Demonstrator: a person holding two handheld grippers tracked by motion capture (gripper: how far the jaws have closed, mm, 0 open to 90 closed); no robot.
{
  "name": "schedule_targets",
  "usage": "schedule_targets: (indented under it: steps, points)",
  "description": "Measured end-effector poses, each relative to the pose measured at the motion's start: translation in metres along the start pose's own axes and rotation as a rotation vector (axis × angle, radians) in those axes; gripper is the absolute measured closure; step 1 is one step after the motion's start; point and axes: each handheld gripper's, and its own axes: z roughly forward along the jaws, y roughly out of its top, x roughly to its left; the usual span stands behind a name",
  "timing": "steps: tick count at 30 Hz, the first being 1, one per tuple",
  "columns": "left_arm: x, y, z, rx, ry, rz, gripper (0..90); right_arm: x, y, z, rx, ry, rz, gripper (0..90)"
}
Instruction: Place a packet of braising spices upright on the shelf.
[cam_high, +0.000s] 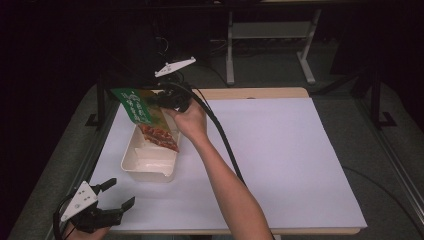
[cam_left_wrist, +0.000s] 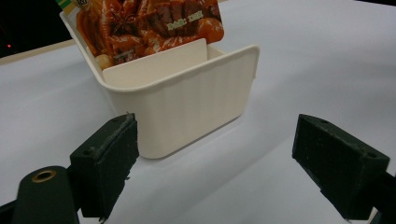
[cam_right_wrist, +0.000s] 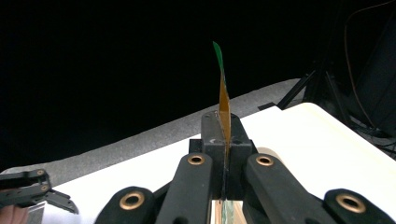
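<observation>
Over the bin (cam_high: 150, 167), right gripper (cam_high: 167, 100) pinches packet (cam_high: 145, 117)

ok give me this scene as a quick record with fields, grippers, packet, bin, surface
right gripper: shut on the food packet, held edge-on between the jaws
food packet: green and orange, tilted, lower end inside the bin
bin: cream plastic, upright, a white card against its inner wall
left gripper: open, holding nothing, near the table's front left corner, apart from the bin
surface: white sheet on a wooden table

Black tongs (cam_left_wrist: 217, 163) with brass rivets, grey 3-cornered plates, thick black cable (cam_high: 220, 135); bare forearms
</observation>
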Motion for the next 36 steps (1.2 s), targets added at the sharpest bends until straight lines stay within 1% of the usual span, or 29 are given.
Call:
schedule_targets:
  steps: [5,8,9,14,16,17,20,21,27,31,35,36]
  points:
    - [0.000,0.000,0.000,0.001,0.004,0.001,13.7,-0.005,-0.009,-0.002,-0.028,-0.022,0.030,90.0]
    - [0.000,0.000,0.000,-0.001,0.005,0.002,13.8,-0.005,-0.012,-0.002,-0.022,-0.037,0.031,90.0]
    - [0.000,0.000,0.000,-0.001,0.005,0.002,13.8,-0.005,-0.012,-0.002,-0.018,-0.036,0.025,90.0]
    - [-0.001,0.000,0.000,-0.002,0.004,0.002,13.8,-0.005,-0.016,0.000,-0.010,-0.039,0.026,90.0]
    - [-0.001,0.000,0.000,-0.001,0.003,0.002,13.8,-0.005,-0.017,0.001,-0.014,-0.034,0.031,89.6]
    - [-0.001,0.000,0.000,-0.002,0.003,0.003,13.8,-0.005,-0.017,0.001,-0.014,-0.037,0.026,89.5]
    - [0.000,0.000,0.000,-0.002,0.003,0.002,13.7,-0.003,-0.017,0.003,-0.002,-0.043,0.017,89.0]
    - [-0.001,0.000,0.000,-0.002,0.004,0.002,13.8,-0.003,-0.017,0.003,0.006,-0.049,0.006,88.9]
    - [-0.001,0.000,0.000,-0.002,0.002,0.003,13.8,-0.006,-0.018,0.002,0.020,-0.053,0.022,88.3]
    - [-0.001,0.001,0.000,-0.004,0.001,0.004,13.8,-0.008,-0.019,0.005,0.062,-0.058,0.021,86.4]
    - [-0.001,0.001,0.001,-0.005,0.002,0.004,13.8,-0.009,-0.021,0.009,0.075,-0.050,0.027,85.0]
    - [-0.001,0.001,0.001,-0.005,0.002,0.004,13.8,-0.009,-0.021,0.010,0.087,-0.050,0.027,84.9]
